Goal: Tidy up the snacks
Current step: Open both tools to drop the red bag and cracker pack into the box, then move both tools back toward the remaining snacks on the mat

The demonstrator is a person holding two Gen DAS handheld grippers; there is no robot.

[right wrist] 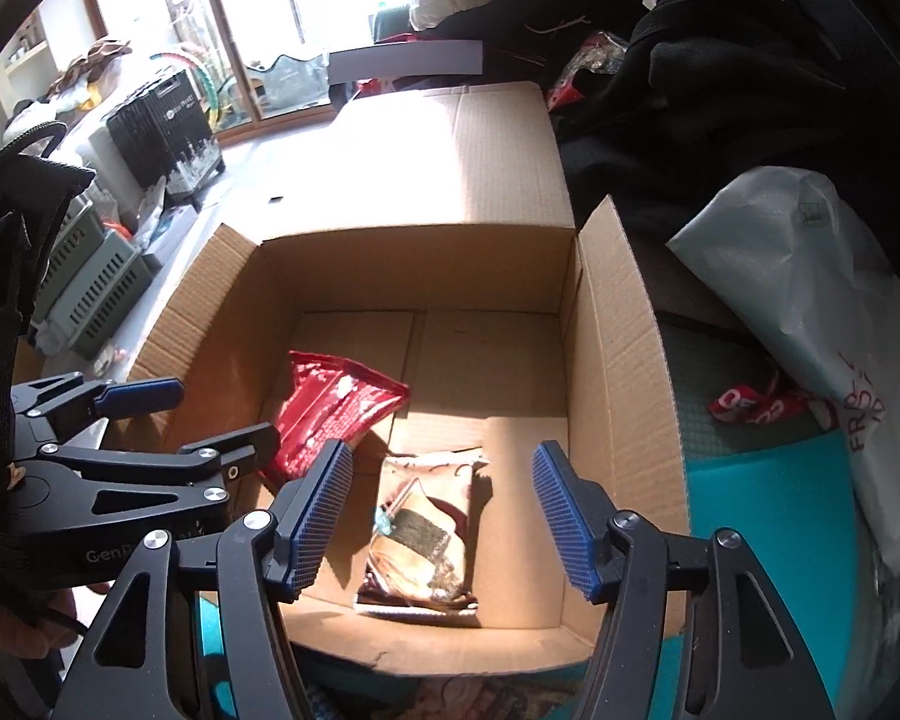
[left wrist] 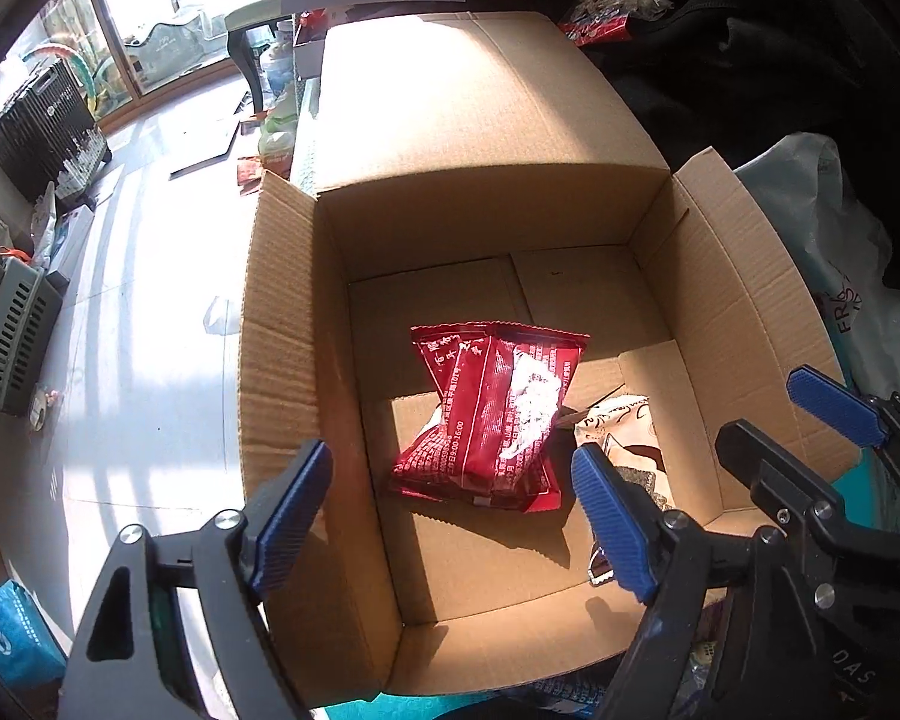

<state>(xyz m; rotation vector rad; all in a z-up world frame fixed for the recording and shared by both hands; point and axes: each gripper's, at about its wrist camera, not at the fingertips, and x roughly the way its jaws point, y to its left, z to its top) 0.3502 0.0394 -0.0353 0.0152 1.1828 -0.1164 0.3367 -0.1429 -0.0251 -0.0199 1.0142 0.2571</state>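
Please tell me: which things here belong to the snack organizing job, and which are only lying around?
Belong to the job:
- cardboard box
- red snack packet
- brown snack packet

Lying about:
- white plastic bag
- black clothing
- grey crates

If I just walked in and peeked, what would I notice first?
Probably the big open cardboard box in the middle, lit by sun. On its floor lies a shiny red snack packet, and beside it a brown and cream snack packet. Two pairs of black tongs with blue pads hang open above them, the left tongs over the red one and the right tongs over the brown one.
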